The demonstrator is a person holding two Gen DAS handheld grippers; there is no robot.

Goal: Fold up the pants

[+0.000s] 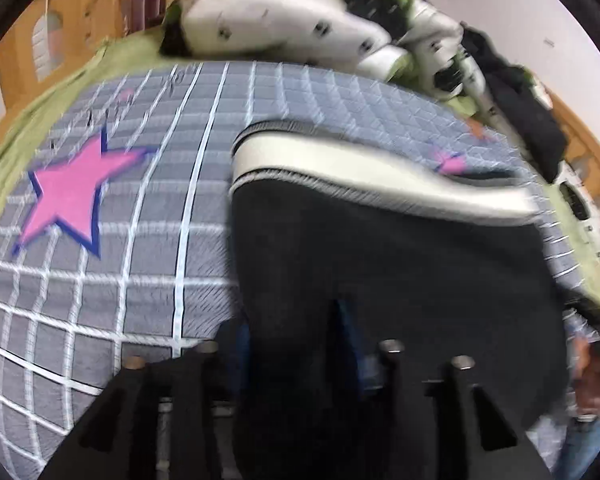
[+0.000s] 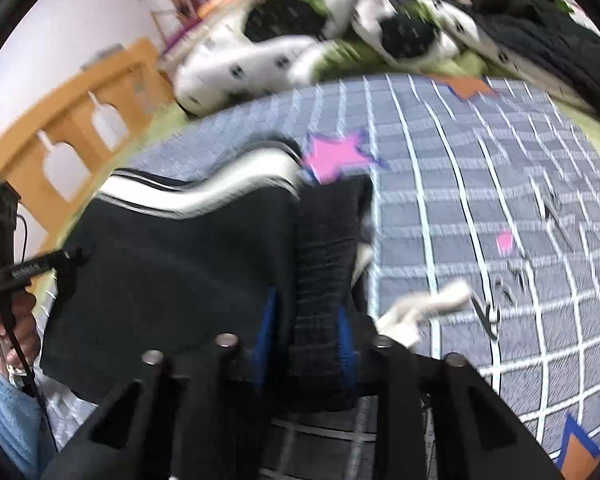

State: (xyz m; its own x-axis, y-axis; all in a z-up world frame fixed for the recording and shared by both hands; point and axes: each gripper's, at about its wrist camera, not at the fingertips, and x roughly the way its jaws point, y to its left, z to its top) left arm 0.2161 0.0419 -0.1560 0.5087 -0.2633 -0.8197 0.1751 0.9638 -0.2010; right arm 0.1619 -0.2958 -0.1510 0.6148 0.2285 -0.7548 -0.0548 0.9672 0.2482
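With the black pants (image 2: 172,264) gripped in both the left gripper (image 1: 296,344) and right gripper (image 2: 306,344) above the checked bedspread (image 2: 480,208), a fold is judged underway; next, the held edge should be laid squarely over

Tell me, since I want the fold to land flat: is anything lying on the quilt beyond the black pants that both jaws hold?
Nothing visible blocks it. The black pants lie on the grid quilt, which is bare around them. The heap of clothes sits past the quilt's far edge. A white drawstring trails beside the right gripper.
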